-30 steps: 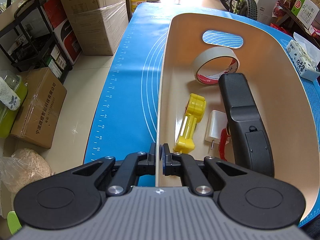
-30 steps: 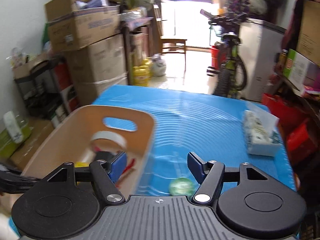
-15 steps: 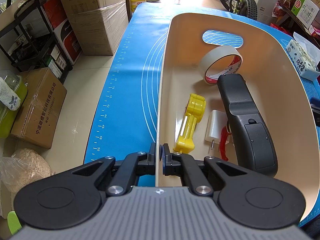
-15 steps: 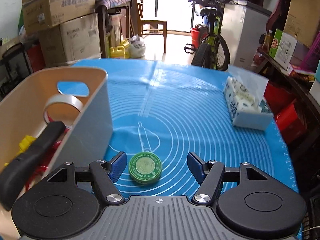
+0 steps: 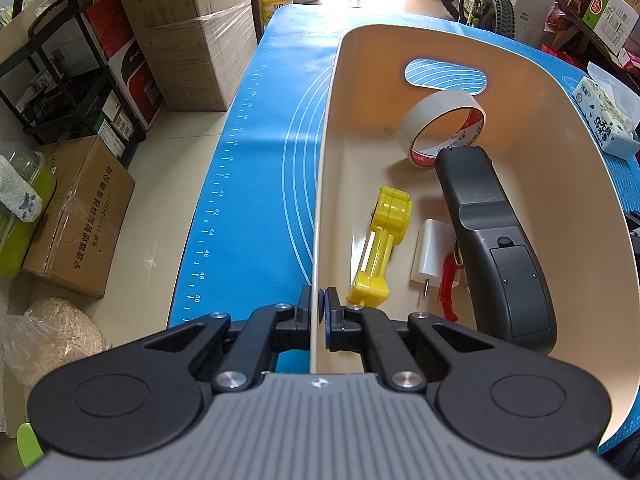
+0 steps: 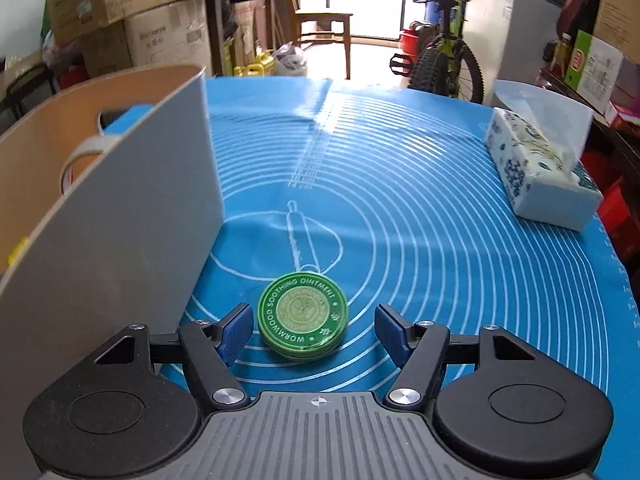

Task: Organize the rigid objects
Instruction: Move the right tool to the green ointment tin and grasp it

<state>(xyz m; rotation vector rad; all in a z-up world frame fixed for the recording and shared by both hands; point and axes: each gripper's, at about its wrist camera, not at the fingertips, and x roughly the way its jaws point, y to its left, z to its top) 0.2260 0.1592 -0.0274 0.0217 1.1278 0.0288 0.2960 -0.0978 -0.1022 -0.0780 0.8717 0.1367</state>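
Note:
A beige basket (image 5: 568, 152) stands on the blue mat, and my left gripper (image 5: 319, 307) is shut on its near left rim. Inside lie a roll of tape (image 5: 444, 124), a yellow tool (image 5: 384, 248), a white plug adapter (image 5: 430, 250), a red item (image 5: 448, 280) and a black device (image 5: 496, 240). In the right wrist view the basket's grey outer wall (image 6: 132, 220) rises at left. A round green ointment tin (image 6: 303, 316) lies flat on the mat between the fingers of my right gripper (image 6: 316, 330), which is open and clear of the tin on both sides.
A tissue pack (image 6: 536, 172) lies at the mat's far right. The blue mat (image 6: 440, 240) is bare beyond the tin. Cardboard boxes (image 5: 188, 28), a black shelf rack (image 5: 60, 92) and a bicycle (image 6: 444, 60) stand around the table.
My right gripper has dropped from above the basket down to the mat, so the green tin now sits between its open fingers. The black device and tape settled in the basket. The left gripper held still.

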